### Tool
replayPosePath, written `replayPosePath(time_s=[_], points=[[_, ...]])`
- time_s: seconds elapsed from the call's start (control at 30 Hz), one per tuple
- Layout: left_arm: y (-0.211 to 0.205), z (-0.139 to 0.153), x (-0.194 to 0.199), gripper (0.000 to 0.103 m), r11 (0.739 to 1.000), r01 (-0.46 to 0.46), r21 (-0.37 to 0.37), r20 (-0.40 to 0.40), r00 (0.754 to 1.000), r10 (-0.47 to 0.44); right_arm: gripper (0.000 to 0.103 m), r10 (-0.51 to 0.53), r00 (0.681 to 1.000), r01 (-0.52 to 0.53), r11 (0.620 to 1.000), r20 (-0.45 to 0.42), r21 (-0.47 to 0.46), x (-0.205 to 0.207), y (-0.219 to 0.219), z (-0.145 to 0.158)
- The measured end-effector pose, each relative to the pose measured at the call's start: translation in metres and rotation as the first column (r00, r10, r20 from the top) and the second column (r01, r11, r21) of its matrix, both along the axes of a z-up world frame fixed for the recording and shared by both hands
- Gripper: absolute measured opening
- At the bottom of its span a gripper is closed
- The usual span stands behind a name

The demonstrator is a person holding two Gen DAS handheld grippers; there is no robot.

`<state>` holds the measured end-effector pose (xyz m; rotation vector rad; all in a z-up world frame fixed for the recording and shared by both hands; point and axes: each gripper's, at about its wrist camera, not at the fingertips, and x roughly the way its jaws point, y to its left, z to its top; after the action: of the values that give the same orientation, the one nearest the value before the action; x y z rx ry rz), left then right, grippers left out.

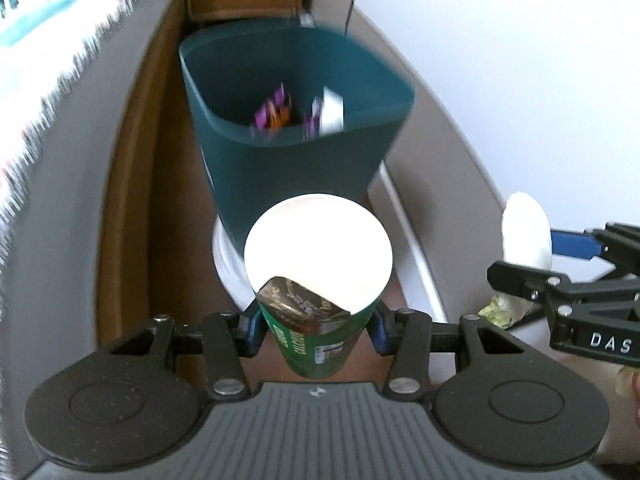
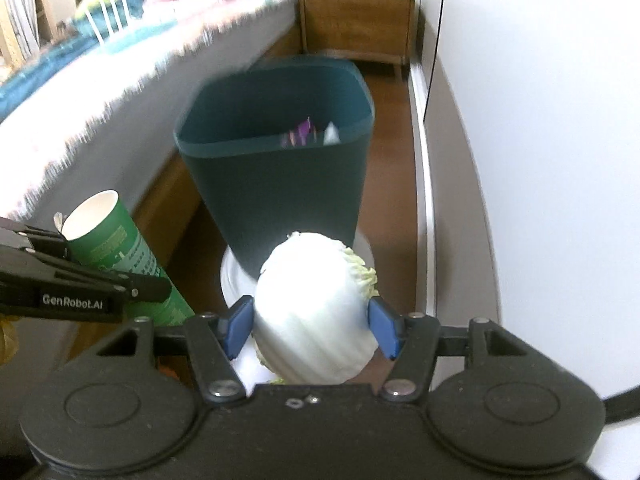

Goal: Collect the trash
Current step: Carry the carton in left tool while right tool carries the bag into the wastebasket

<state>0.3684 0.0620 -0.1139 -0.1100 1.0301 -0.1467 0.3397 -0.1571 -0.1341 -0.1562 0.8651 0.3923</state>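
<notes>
My left gripper (image 1: 316,330) is shut on a green paper cup (image 1: 318,264) with a white open mouth, held tilted just short of the dark teal trash bin (image 1: 296,120). The cup also shows in the right wrist view (image 2: 120,248), at the left. My right gripper (image 2: 312,326) is shut on a piece of pale cabbage (image 2: 316,312), held just before the bin (image 2: 276,176). The cabbage also shows in the left wrist view (image 1: 526,232), at the right. The bin holds purple wrappers (image 1: 274,110) and a white scrap (image 1: 332,110).
The bin stands on a brown floor (image 2: 394,184) over a white round object (image 1: 230,268). A bed with a fringed cover (image 2: 100,92) runs along the left. A white wall (image 2: 540,120) is on the right. A wooden cabinet (image 2: 356,26) stands behind the bin.
</notes>
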Motion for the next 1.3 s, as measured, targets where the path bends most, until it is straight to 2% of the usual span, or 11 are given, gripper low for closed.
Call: replayPosePath(time_s=[0.2,0.27,0.5,0.7,0.83,1.07,1.3], points=[[-0.004,0.063,0.015,0.048,0.999,-0.051,0.012,0.119,0.992,0.050,0.061,0.007,0.993,-0.011,0.999,0.115,0.034,0.020,0.010,0.057],[-0.002,0.072,0.031,0.048,0.998,-0.066,0.010,0.147,0.987,0.064,0.061,0.003,0.989,-0.009,0.999,0.146,0.041,0.031,0.016,0.071],[-0.006,0.097,0.081,0.048,0.994,-0.084,0.066,0.219,0.973,0.068,0.062,-0.004,0.978,-0.008,0.998,0.208,0.059,0.084,0.035,0.081],[-0.013,0.078,0.131,0.048,0.991,-0.093,0.095,0.193,0.978,0.073,0.062,0.017,0.977,-0.026,0.999,0.214,0.039,0.121,0.051,0.064],[-0.012,0.047,0.157,0.048,0.987,-0.099,0.125,0.150,0.985,0.080,0.062,0.036,0.981,-0.039,0.999,0.190,0.015,0.141,0.062,0.037],[-0.014,-0.004,0.183,0.048,0.984,-0.094,0.151,0.083,0.993,0.082,0.062,0.055,0.989,-0.051,0.998,0.138,-0.036,0.163,0.074,-0.009],[-0.019,-0.049,0.200,0.048,0.983,-0.076,0.170,0.024,0.997,0.073,0.065,0.079,0.992,-0.071,0.994,0.100,-0.085,0.171,0.075,-0.031]])
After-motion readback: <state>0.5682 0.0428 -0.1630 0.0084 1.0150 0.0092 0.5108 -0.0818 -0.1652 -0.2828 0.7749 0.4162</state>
